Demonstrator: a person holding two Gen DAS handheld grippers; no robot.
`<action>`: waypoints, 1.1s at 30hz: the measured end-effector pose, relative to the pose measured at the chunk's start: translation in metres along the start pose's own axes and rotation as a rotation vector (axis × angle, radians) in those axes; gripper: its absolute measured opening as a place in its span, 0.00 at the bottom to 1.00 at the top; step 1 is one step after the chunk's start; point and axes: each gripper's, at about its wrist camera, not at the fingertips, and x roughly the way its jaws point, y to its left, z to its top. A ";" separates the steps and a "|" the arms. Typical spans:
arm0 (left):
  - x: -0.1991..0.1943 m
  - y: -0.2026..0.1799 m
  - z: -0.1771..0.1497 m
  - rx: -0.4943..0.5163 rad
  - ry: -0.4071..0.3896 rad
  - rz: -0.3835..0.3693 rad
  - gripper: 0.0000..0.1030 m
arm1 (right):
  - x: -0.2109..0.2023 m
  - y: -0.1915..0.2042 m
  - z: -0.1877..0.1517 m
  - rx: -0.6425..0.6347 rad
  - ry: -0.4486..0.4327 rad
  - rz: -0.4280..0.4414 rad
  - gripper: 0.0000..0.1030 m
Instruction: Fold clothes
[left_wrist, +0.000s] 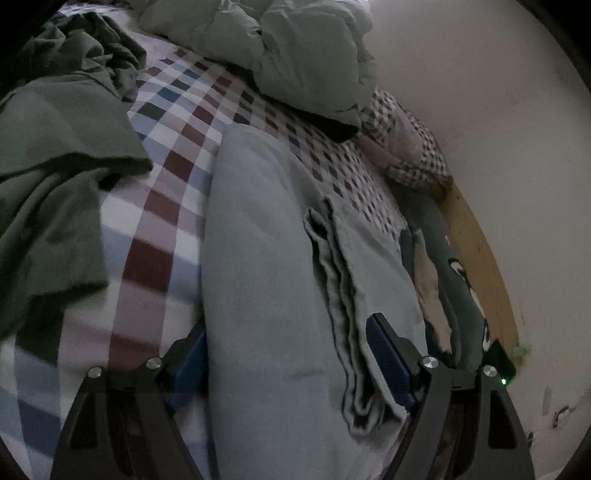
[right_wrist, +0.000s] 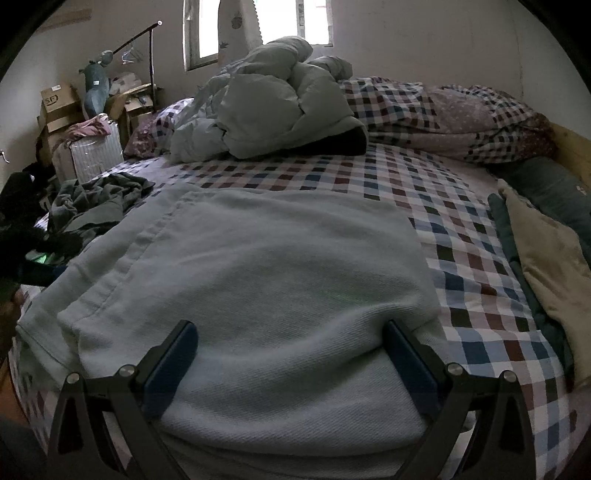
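Observation:
A pale blue garment (right_wrist: 266, 258) lies folded flat on the checked bedsheet (right_wrist: 461, 258). In the left wrist view the same garment (left_wrist: 266, 277) shows its stacked layered edge, and my left gripper (left_wrist: 291, 332) stands open with a pad on each side of the fold. My right gripper (right_wrist: 291, 339) is open too, its blue pads (right_wrist: 173, 362) spread around the near folded edge of the garment. Neither pair of jaws pinches the cloth.
A crumpled dark green garment (left_wrist: 55, 166) lies to the left on the bed, also in the right wrist view (right_wrist: 96, 199). A pale puffy jacket (right_wrist: 273, 103) and a checked quilt (right_wrist: 443, 114) lie behind. A plush toy (right_wrist: 546, 240) lies by the wooden bed frame (left_wrist: 480, 251). Boxes (right_wrist: 59, 107) stand far left.

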 end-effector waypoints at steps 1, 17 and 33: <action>0.004 -0.001 0.003 0.001 0.003 0.002 0.83 | 0.000 0.000 0.000 -0.001 0.001 -0.002 1.00; 0.004 0.009 0.006 -0.023 0.016 0.105 0.36 | -0.027 -0.060 0.024 0.176 0.034 0.198 1.00; 0.008 0.004 0.004 0.034 0.021 0.128 0.27 | 0.080 -0.163 0.031 0.463 0.355 0.625 1.00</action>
